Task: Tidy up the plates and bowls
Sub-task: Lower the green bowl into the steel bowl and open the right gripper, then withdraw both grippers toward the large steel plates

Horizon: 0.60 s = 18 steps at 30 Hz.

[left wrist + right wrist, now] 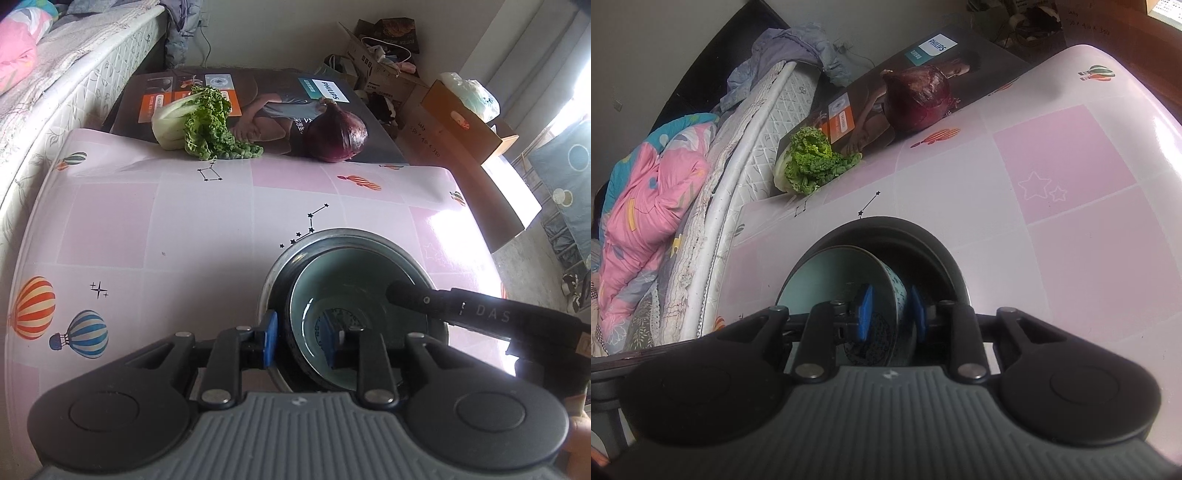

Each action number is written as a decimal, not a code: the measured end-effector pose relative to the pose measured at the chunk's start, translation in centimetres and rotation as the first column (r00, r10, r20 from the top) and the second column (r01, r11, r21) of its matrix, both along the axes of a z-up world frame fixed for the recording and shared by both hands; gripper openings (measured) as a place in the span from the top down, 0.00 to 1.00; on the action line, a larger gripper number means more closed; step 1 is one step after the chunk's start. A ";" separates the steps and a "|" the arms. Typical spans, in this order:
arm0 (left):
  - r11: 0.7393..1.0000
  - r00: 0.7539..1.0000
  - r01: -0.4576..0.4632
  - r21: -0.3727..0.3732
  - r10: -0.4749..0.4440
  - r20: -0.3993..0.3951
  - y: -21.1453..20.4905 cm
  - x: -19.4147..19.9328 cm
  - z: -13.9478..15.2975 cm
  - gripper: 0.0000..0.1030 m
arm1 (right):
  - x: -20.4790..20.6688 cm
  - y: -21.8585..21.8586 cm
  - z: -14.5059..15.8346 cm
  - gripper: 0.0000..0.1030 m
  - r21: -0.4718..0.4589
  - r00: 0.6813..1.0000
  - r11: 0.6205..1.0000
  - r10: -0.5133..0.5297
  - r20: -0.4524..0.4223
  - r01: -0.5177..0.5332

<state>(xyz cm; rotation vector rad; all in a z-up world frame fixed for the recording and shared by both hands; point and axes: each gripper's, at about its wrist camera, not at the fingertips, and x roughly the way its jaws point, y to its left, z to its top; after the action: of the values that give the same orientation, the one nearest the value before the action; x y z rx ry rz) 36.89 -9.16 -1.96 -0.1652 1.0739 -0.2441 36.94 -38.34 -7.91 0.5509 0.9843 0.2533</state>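
Observation:
A teal bowl sits nested inside a larger dark bowl with a metal rim on the pink balloon-print table cover. My left gripper straddles the teal bowl's near wall, one blue pad outside and one inside, with gaps showing, so it is open. A black finger of the right gripper reaches into the bowl from the right. In the right wrist view, my right gripper straddles the teal bowl's patterned wall inside the dark bowl; its pads stand off the wall, open.
A leafy green cabbage and a red onion lie at the table's far edge against a flat printed box. A mattress runs along the left. Cardboard boxes stand beyond the right edge.

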 end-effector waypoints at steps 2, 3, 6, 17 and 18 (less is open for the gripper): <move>1.000 1.000 -0.004 0.000 0.004 0.027 0.3 -0.4 0.9 0.58 | -0.1 -0.3 0.7 0.63 0.003 1.000 1.000 -0.015 0.020 0.015; 1.000 0.999 -0.004 0.005 0.004 0.039 0.4 -0.7 1.3 0.54 | -0.3 -0.5 1.2 0.60 0.005 0.999 1.000 -0.022 0.036 0.022; 1.000 0.997 0.000 0.023 -0.001 0.072 1.0 -2.0 2.8 0.45 | -1.2 -1.1 2.6 0.56 0.010 0.996 0.999 -0.048 0.071 0.047; 0.988 0.953 0.000 0.155 -0.047 0.299 7.2 -14.2 8.4 0.15 | -14.9 -2.2 10.3 0.29 -0.084 0.970 0.995 -0.034 0.241 0.056; 0.989 0.950 -0.004 0.150 -0.043 0.311 8.0 -15.7 8.7 0.14 | -16.6 -2.0 10.9 0.26 -0.109 0.964 0.992 -0.027 0.263 0.057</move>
<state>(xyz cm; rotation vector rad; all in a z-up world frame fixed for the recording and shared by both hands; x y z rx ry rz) 21.24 -1.13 6.71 0.0198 0.7735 -0.1986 20.29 -40.33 2.96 0.4199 0.7255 0.2230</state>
